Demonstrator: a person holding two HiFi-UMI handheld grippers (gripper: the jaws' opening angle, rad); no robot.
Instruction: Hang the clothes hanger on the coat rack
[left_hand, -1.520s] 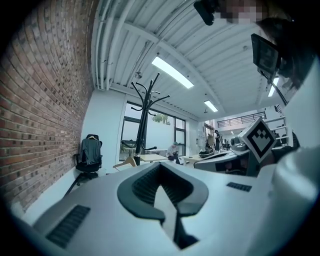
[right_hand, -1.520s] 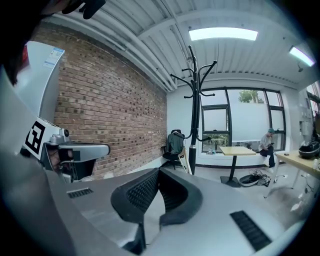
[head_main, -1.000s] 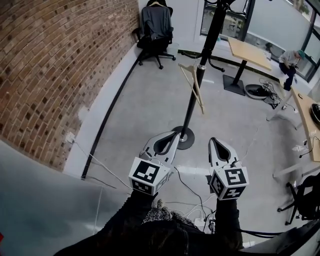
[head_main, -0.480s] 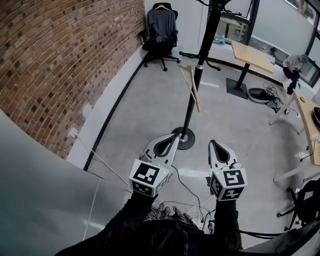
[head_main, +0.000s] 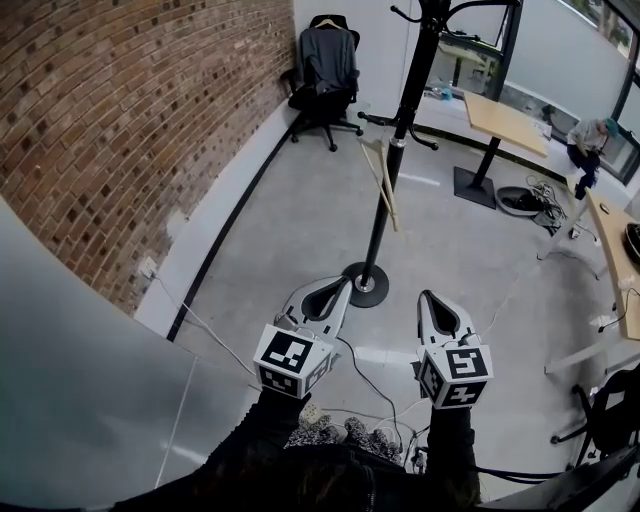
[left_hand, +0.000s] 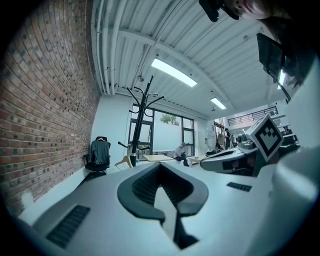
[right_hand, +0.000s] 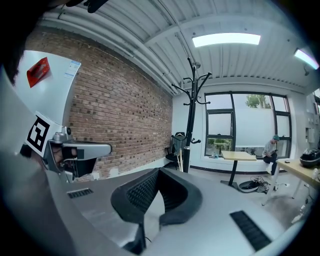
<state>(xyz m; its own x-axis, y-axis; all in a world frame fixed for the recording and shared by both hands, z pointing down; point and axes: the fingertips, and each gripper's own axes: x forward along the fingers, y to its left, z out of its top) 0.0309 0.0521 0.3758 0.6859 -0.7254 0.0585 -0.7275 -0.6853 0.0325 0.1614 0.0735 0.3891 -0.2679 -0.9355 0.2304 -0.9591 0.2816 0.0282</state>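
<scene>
A black coat rack (head_main: 392, 160) stands on the grey floor ahead, its round base (head_main: 366, 284) just beyond my gripper tips. A light wooden clothes hanger (head_main: 381, 182) hangs tilted from a low hook on its pole, well apart from both grippers. My left gripper (head_main: 334, 291) and right gripper (head_main: 431, 298) are side by side near the bottom of the head view, both shut and empty. The left gripper view has its gripper (left_hand: 161, 169) facing the rack (left_hand: 140, 125) and hanger (left_hand: 124, 161) far off. From the right gripper (right_hand: 159, 173), the rack (right_hand: 190, 115) and hanger (right_hand: 179, 157) are also distant.
A brick wall (head_main: 120, 120) runs along the left, with a white panel (head_main: 80, 400) close by. An office chair draped with a grey jacket (head_main: 328, 70) stands in the far corner. Wooden tables (head_main: 505, 118), a seated person (head_main: 588, 140) and floor cables (head_main: 372, 372) lie to the right and near my feet.
Both grippers have drawn slightly nearer to me in the head view, still shut and empty. The hanger keeps hanging on the rack.
</scene>
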